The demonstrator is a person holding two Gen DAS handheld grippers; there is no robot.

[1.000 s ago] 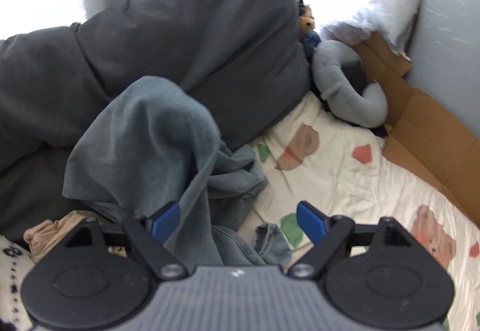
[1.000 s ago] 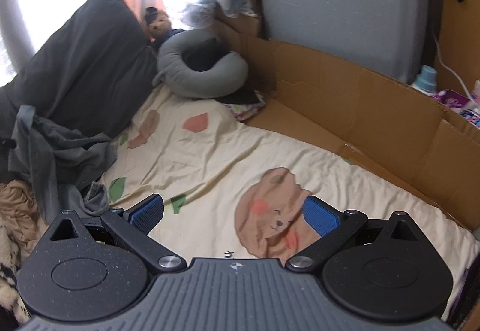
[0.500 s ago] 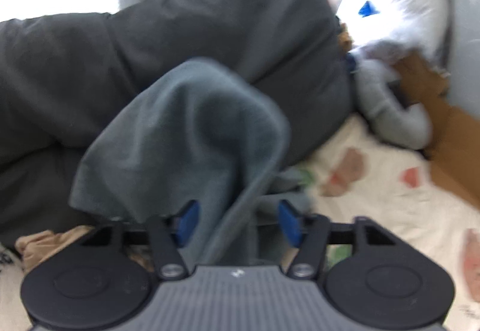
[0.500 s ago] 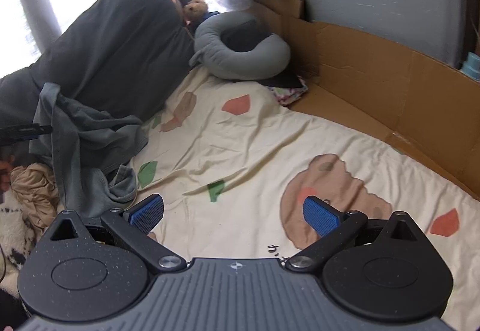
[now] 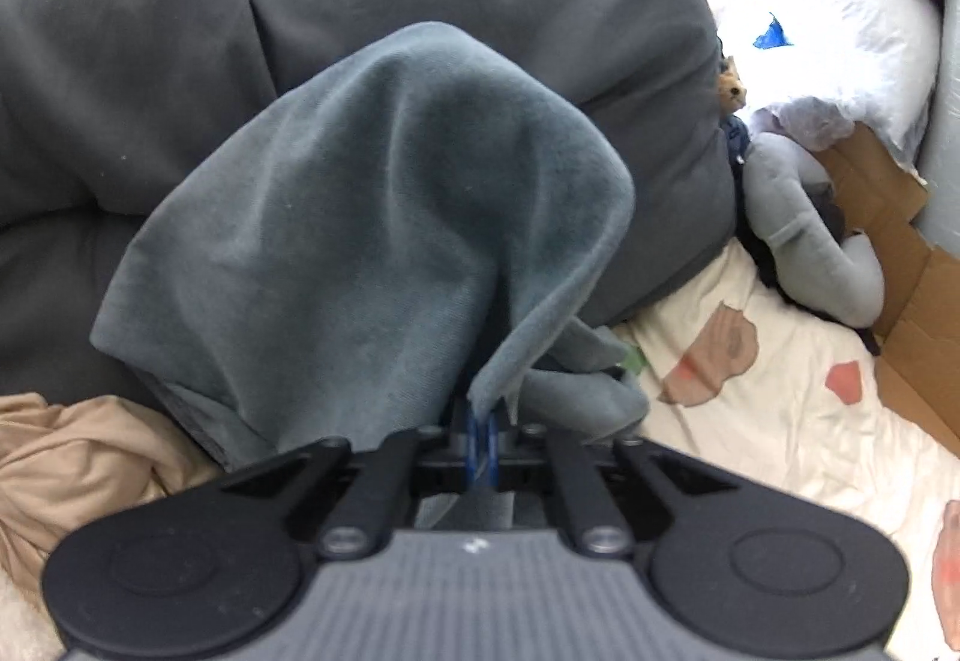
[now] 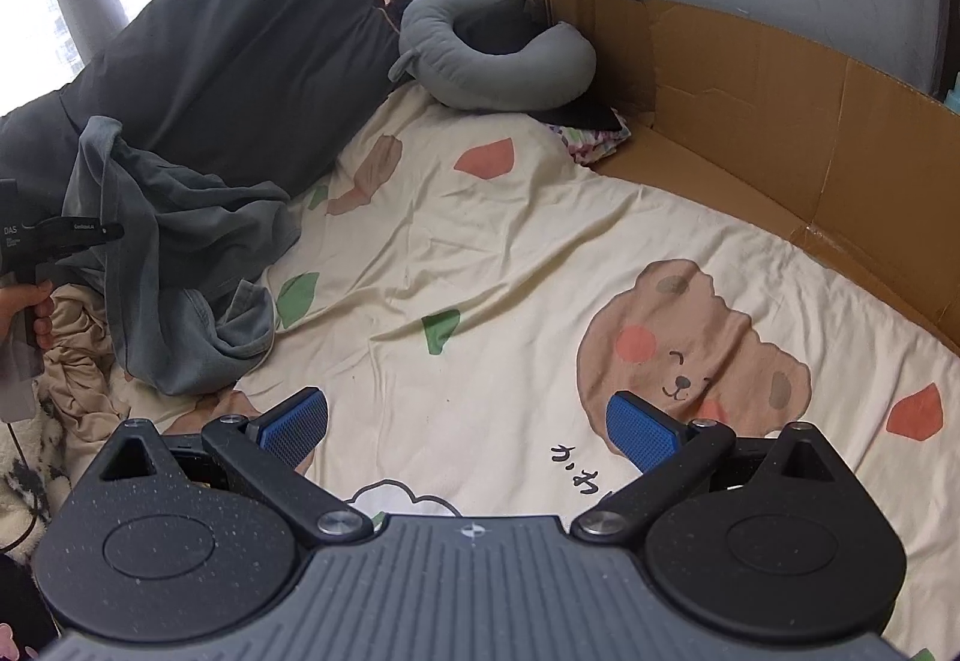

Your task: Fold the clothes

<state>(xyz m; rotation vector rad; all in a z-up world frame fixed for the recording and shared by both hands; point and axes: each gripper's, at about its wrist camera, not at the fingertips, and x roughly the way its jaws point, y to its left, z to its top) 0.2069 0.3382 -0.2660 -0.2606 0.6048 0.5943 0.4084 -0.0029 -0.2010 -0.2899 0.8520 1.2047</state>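
Left gripper (image 5: 482, 436) pinched tight on grey garment (image 5: 372, 241) edge; right gripper (image 6: 469, 424) spread wide, empty, above bedsheet (image 6: 510, 253).

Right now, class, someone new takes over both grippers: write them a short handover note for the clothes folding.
Left gripper: shut on an edge of the grey shirt, which is lifted up before the dark pillow.
Right gripper: open, holding nothing, above the bear sheet.
A beige garment lies crumpled beside the shirt.
Done: shirt picked up. Left: spread it on the sheet, fold it, then fold the beige garment.
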